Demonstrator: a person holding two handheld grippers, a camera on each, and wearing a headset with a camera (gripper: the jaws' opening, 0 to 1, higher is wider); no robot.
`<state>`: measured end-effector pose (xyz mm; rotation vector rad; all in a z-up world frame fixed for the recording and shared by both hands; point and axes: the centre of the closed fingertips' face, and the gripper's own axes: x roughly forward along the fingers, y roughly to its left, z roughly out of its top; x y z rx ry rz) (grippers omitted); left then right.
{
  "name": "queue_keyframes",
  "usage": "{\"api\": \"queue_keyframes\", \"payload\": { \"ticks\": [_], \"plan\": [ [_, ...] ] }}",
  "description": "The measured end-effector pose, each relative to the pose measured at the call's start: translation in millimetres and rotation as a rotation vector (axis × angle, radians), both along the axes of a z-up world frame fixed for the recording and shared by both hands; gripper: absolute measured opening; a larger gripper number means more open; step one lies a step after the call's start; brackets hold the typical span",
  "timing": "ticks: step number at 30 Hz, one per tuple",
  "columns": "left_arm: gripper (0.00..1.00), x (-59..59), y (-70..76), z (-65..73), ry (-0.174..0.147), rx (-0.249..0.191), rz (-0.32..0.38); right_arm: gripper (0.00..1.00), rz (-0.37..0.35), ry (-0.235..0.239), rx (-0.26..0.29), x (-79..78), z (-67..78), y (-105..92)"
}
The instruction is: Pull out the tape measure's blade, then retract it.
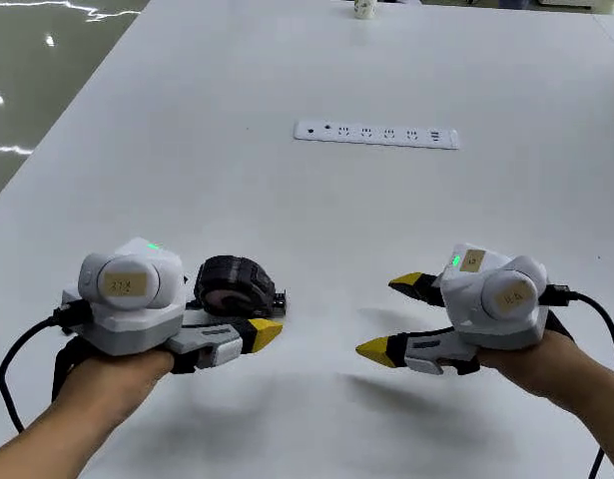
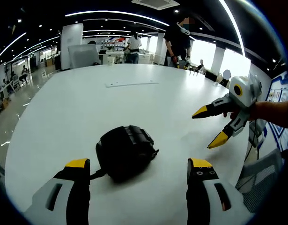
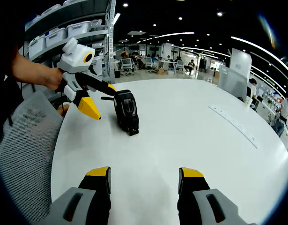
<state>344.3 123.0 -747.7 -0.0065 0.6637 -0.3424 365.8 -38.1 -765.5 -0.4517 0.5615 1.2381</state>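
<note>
the tape measure [image 1: 235, 286] stands on the white worktop [image 1: 287, 200], a squat black case with a ribbed shell. my left claw [image 2: 139, 164] is spread wide with a jaw on either side of the case, not closed on it; i cannot tell whether either jaw touches it. my right claw [image 1: 386, 315] hangs apart from the tape measure, jaws also parted and holding nothing, pointing toward it.

i judge the case to be dense and hard for its size, with a rubbery ribbed skin that should hold well under the pads. it won't crush, but it could tip or skid on the smooth worktop if squeezed off-centre. the best hold looks like the two broad flat sides, taken by the left claw. the small tab low on the side of the case facing my right claw is probably the blade's hook. that is thin metal, easy to slip off, so it wants a firm pinch. the blade will likely be springy and may snap back.

a white power strip [image 1: 375, 134] lies well beyond the tape measure, out of the pulling line. between the tape measure and my right claw the worktop is bare. the claws' cables trail behind my hands, away from the tape measure.
</note>
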Motion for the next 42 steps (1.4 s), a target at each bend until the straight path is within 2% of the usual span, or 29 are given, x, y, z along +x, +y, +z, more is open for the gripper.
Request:
{"api": "queue_keyframes", "payload": {
  "ticks": [3,10,19,26,30,32,42],
  "plan": [
    [0.84,-2.4,-0.4,2.0,-0.014,-0.012,-0.002,0.59,-0.016,0.002,0.012,-2.0,2.6,-2.7],
    [0.85,-9.3,-4.8,6.1,-0.044,-0.009,-0.04,0.62,-0.053,0.008,0.028,-7.9,4.5,-12.1],
    [0.87,-15.1,-7.2,5.1,-0.056,0.001,-0.077,0.69,-0.091,0.016,0.074,-15.4,10.3,-19.7],
    [0.91,-21.0,-10.4,8.8,-0.086,0.0,-0.115,0.76,-0.105,0.019,0.104,-22.2,12.1,-24.5],
    [0.92,-27.3,-8.9,8.6,-0.087,0.006,-0.126,0.78,-0.122,0.031,0.126,-26.8,12.2,-27.7],
    [0.93,-30.0,-8.0,10.1,-0.101,-0.003,-0.127,0.8,-0.128,0.036,0.139,-30.1,12.2,-28.7],
    [0.97,-42.0,-4.9,6.2,-0.102,-0.001,-0.146,0.87,-0.156,0.048,0.166,-39.4,11.4,-36.4]
  ]
}}
